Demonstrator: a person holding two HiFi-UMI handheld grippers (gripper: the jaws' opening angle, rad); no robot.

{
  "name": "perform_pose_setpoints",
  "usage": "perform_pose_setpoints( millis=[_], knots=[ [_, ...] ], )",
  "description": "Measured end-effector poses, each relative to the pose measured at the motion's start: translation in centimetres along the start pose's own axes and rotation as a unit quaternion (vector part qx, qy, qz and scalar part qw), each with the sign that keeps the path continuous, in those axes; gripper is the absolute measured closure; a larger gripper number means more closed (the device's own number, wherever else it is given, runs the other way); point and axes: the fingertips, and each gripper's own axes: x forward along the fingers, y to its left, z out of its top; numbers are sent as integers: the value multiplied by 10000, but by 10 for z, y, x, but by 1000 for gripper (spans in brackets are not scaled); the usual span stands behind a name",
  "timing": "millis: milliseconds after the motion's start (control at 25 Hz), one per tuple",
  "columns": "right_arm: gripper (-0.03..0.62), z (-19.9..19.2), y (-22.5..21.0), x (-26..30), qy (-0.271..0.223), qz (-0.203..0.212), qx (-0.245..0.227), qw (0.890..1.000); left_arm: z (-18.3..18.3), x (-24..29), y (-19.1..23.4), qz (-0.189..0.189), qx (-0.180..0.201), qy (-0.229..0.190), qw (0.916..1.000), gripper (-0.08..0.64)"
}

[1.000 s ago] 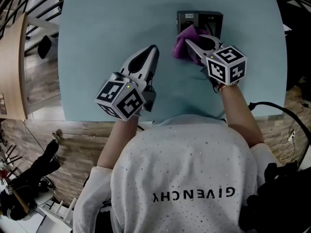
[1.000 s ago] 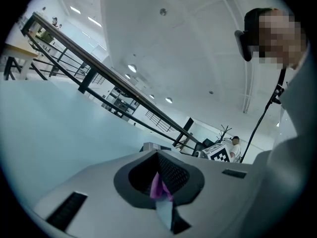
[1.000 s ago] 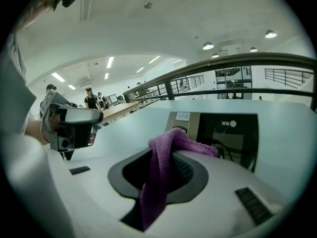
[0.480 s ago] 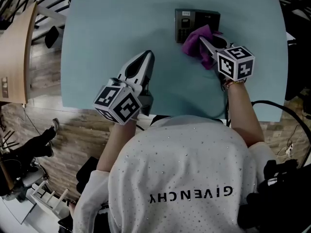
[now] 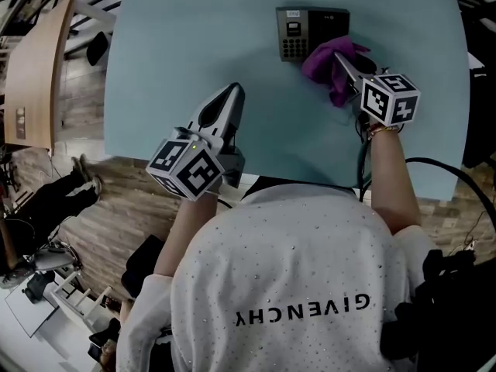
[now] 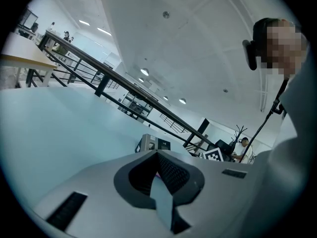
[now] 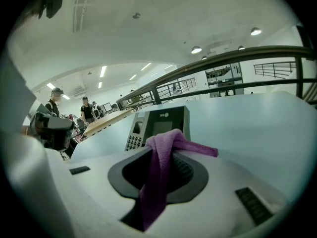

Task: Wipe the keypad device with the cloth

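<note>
The dark keypad device [image 5: 311, 31] lies flat at the far middle of the pale blue table [image 5: 170, 60]. Its keypad [image 7: 135, 141] and screen face up in the right gripper view. My right gripper [image 5: 337, 56] is shut on a purple cloth [image 5: 332, 62], which bunches over the device's right end. The cloth [image 7: 159, 166] drapes from between the jaws. My left gripper [image 5: 231, 95] hovers over the table's near left part, jaws closed together with nothing in them. From the left gripper view the device [image 6: 152, 144] shows small beyond the tip.
The table's near edge [image 5: 256, 178] runs close to the person's body. A black cable [image 5: 434, 169] trails off the right side. Wooden floor and a wooden bench [image 5: 35, 76] lie to the left. People stand in the background of both gripper views.
My right gripper has carried the cloth rightward across the device, uncovering its keypad end. The left gripper has stayed where it was.
</note>
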Motion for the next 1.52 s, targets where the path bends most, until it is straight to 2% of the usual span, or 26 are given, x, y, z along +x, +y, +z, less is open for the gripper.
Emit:
perform_pose_setpoints(
  millis=[320,480,560,720,920,1040,1160,1280,1520],
  knots=[
    [520,-3,-30,-19,-65,-253,360,9990,-2,5,-19,37,36,-54,10000,560],
    [520,2,-27,-19,-142,-217,446,9987,-1,5,-20,56,47,-102,9999,560],
    [520,15,-14,-20,-351,-36,238,9991,-1,3,-22,78,45,-126,9999,560],
    [520,40,31,-9,-653,705,-239,9951,0,-2,-20,194,30,-182,9996,560],
    [522,24,79,27,-33,1149,-1148,9867,1,-15,-11,413,-5,-297,9987,560],
    [525,4,96,41,407,1147,-1694,9780,2,-28,-6,541,-41,-393,9978,560],
    [525,-12,99,50,707,1050,-2011,9714,1,-37,-3,643,-56,-473,9968,560],
    [525,-13,94,54,876,928,-1930,9729,5,-42,-2,717,-92,-516,9960,560],
    [525,-16,87,49,868,802,-1891,9748,-1,-46,-3,798,-115,-532,9953,560]
  ],
)
